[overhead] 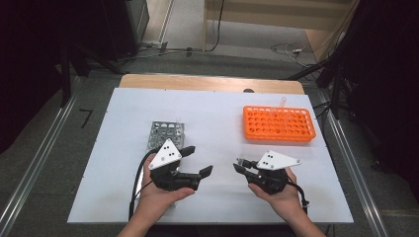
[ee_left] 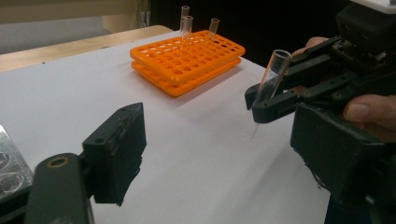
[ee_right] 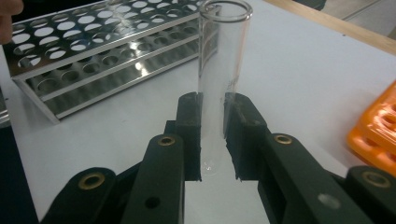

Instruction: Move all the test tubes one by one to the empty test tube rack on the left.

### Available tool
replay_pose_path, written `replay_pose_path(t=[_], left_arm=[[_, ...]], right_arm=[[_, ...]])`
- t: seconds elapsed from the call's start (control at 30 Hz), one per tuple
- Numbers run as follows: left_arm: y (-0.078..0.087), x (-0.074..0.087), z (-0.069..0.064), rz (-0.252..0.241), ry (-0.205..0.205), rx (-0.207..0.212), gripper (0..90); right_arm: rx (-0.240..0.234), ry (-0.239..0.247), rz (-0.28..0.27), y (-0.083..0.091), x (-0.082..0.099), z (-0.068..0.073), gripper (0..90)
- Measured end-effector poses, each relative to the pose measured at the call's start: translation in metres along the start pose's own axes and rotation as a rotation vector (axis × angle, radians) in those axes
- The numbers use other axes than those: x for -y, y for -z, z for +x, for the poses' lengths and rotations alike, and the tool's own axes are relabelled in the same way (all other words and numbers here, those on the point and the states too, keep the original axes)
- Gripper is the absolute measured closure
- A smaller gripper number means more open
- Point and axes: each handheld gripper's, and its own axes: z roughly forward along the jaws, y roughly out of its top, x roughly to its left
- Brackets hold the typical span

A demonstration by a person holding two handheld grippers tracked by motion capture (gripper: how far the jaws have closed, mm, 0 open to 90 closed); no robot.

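My right gripper (ee_right: 212, 135) is shut on a clear glass test tube (ee_right: 219, 70), pinched near its lower part with the open mouth up. From the high view this gripper (overhead: 240, 167) is at the front right of the white table, pointing left. My left gripper (overhead: 200, 160) faces it from the left, jaws open with nothing between them. In the left gripper view the held tube (ee_left: 273, 74) tilts in the right gripper (ee_left: 261, 100) just ahead of my own open jaws.
An orange tube rack (overhead: 279, 123) sits at the back right with three glass tubes (ee_left: 186, 23) standing in its far holes. A metal tube rack (overhead: 167, 136) lies just behind the left gripper. The white table sheet (overhead: 217, 113) spreads between them.
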Motion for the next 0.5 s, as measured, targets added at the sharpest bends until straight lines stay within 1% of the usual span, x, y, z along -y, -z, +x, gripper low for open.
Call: replay_pose_path(t=[0.13, 0.23, 0.33, 0.5], left_arm=[[-0.004, -0.001, -0.005, 0.002, -0.011, 0.034, 29.6], [-0.007, -0.002, -0.009, 0.002, -0.023, 0.059, 36.0], [-0.011, -0.002, -0.013, 0.011, -0.040, 0.076, 41.4], [-0.016, -0.001, -0.019, 0.019, -0.052, 0.109, 49.0]], right_arm=[[-0.017, 0.023, 0.006, -0.005, -0.001, 0.007, 73.9], [-0.030, 0.027, 0.011, -0.008, -0.002, 0.012, 74.0], [-0.044, 0.037, 0.012, -0.010, -0.003, 0.017, 74.0], [-0.065, 0.049, 0.017, -0.013, -0.005, 0.025, 74.0]])
